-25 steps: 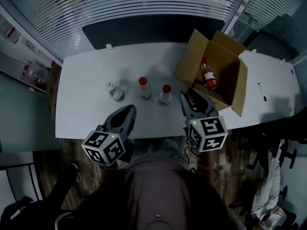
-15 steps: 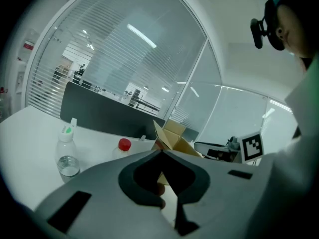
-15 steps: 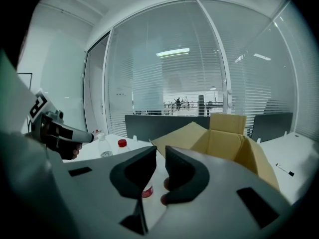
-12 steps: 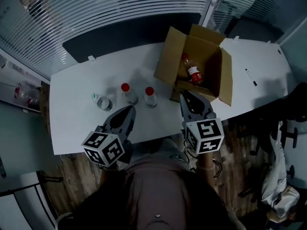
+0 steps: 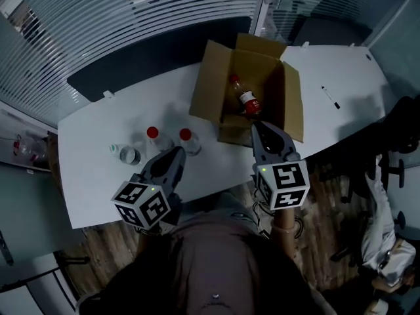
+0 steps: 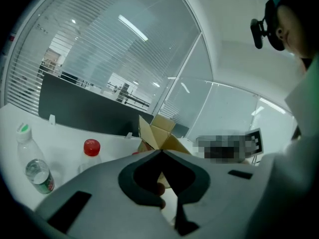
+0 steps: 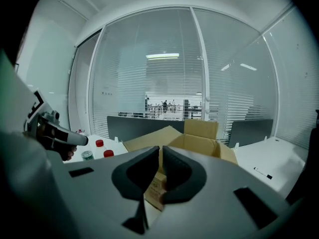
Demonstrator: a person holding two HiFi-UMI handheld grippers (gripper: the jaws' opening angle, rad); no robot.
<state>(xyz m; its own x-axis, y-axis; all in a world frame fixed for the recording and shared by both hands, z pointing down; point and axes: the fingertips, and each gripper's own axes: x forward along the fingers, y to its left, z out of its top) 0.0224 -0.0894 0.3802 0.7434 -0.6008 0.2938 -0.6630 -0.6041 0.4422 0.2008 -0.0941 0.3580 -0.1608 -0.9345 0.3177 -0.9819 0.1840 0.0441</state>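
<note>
An open cardboard box [image 5: 262, 87] stands on the white table [image 5: 98, 176], with a red-capped bottle [image 5: 244, 99] lying inside it. Two red-capped bottles [image 5: 154, 138] [image 5: 189, 141] and a green-capped bottle [image 5: 128, 154] stand left of the box. My left gripper [image 5: 176, 151] is shut and empty, hanging over the table's near edge just short of the red-capped bottles [image 6: 90, 153]. My right gripper [image 5: 261, 127] is shut and empty, its tips at the box's near wall [image 7: 199, 138]. The left gripper view also has the green-capped bottle [image 6: 30, 161] and the box [image 6: 158, 136].
A black pen [image 5: 330, 97] lies on the table right of the box. A dark panel [image 5: 151, 51] runs along the table's far edge, with glass walls and blinds behind. Office chairs [image 5: 394, 130] stand at the right. More bottles sit on a ledge at the far left [image 5: 23, 148].
The head view has swung, so box and bottles now sit further left and lower. Both grippers have turned towards the box and stay shut; bottles slid left in the left gripper view.
</note>
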